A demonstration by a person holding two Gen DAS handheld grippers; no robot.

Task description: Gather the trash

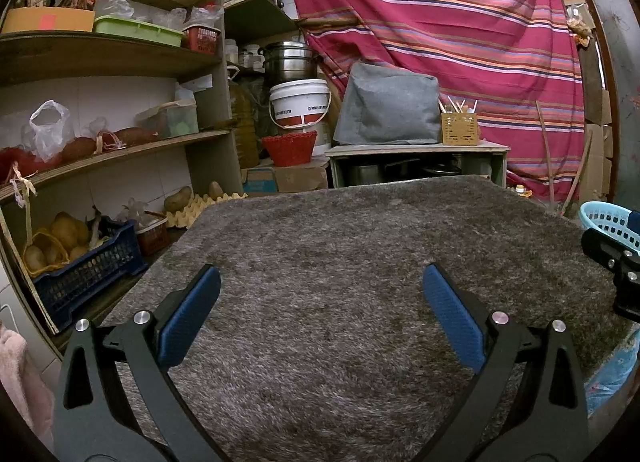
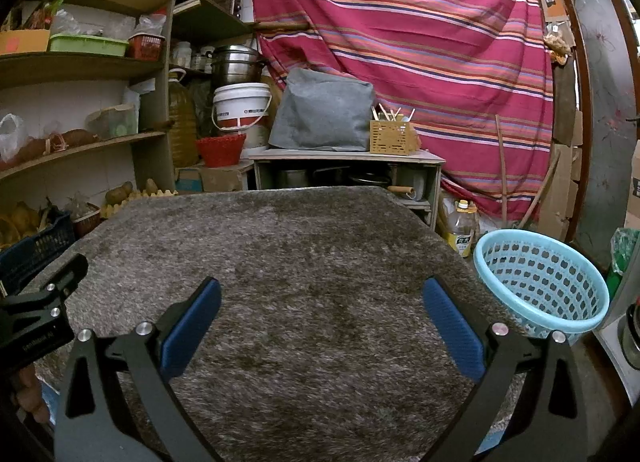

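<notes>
Your left gripper point(image 1: 320, 286) and right gripper point(image 2: 322, 298) both hover spread and empty over the grey shaggy mat point(image 2: 288, 262), no trash apparently visible, and the blue basket point(image 2: 540, 282) sits nearest your right.

Little can be read. The white bucket point(image 1: 301, 104) carries a dark band of print and red blocks, too blurred to make out. The left gripper's black body point(image 2: 36, 326) bears small pale lettering, not legible. The yellow oil bottle point(image 2: 463, 231) has a label with characters too small to tell
</notes>
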